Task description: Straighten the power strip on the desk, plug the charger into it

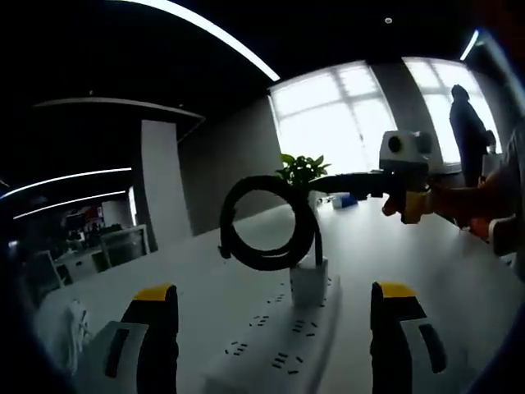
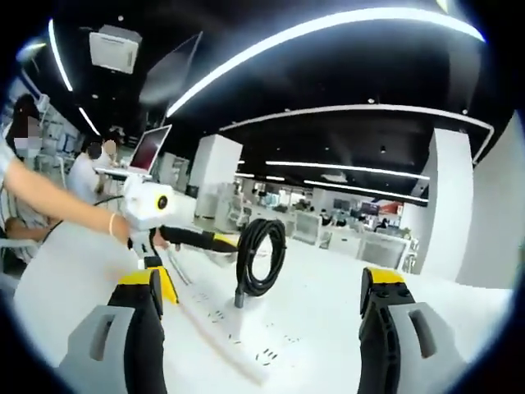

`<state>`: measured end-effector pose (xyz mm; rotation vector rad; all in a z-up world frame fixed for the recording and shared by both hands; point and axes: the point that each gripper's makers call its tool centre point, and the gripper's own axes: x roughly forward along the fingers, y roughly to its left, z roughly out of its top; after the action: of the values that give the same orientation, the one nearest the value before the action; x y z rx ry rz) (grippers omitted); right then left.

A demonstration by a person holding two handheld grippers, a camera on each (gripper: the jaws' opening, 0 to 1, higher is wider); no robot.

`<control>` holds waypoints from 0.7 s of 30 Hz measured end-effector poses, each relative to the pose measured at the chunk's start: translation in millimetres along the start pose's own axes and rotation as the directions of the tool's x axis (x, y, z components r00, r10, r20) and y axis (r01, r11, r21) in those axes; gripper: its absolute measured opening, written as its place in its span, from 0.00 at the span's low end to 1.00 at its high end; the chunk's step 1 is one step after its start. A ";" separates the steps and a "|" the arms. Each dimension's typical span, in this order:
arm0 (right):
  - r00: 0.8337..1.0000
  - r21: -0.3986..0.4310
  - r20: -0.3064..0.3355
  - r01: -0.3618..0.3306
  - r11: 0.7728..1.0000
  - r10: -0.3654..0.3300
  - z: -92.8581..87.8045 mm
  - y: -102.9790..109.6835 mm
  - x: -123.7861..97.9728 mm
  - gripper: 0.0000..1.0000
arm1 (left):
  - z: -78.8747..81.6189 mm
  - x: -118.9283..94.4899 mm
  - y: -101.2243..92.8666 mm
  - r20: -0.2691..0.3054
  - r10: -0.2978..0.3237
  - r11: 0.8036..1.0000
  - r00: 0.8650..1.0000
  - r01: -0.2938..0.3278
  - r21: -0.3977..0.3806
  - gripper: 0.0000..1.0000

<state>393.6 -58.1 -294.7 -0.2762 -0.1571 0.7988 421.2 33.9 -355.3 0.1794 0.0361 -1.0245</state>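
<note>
1. The power strip [image 1: 283, 341] lies flat on the white desk [image 1: 459, 279]; it looks light and rigid, likely to slide, so steady it by its long edges.
2. The charger [image 1: 308, 281] stands plugged into the strip's far end, its stiff coiled cable [image 1: 267, 223] rising above it; grip the block, not the springy coil.
3. The left gripper [image 1: 275, 345] straddles the strip's near end, jaws wide, touching nothing.
4. The right gripper [image 2: 258, 332], beside the strip, is also wide and empty.
</note>
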 end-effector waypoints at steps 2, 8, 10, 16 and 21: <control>0.999 -0.024 -0.030 -0.013 1.000 0.012 -5.8 -0.2 2.2 1.00 | -1.5 -0.9 0.6 -0.005 0.003 1.000 1.000 -0.003 0.003 0.99; 0.998 -0.063 -0.035 -0.059 0.996 0.057 -11.1 -1.4 12.1 1.00 | -6.4 -2.8 0.9 -0.012 0.003 1.000 1.000 -0.003 -0.003 0.99; 0.996 -0.036 -0.053 -0.073 0.997 0.071 -15.0 -2.3 15.2 0.98 | -10.1 -3.2 -0.5 -0.023 -0.005 1.000 1.000 0.005 -0.006 0.99; 0.984 -0.003 -0.101 -0.147 0.989 0.146 -25.1 -1.0 25.8 0.83 | -12.1 -2.2 0.0 -0.028 -0.007 1.000 1.000 0.007 -0.006 0.99; 0.938 -0.009 -0.228 -0.269 0.963 0.260 -51.2 12.7 32.7 0.77 | -17.6 -0.7 1.7 -0.048 -0.008 1.000 0.999 0.008 0.000 0.99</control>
<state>419.8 -35.4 -346.1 -0.4298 0.0806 1.0258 423.3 38.3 -372.4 0.2035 0.0802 -1.0280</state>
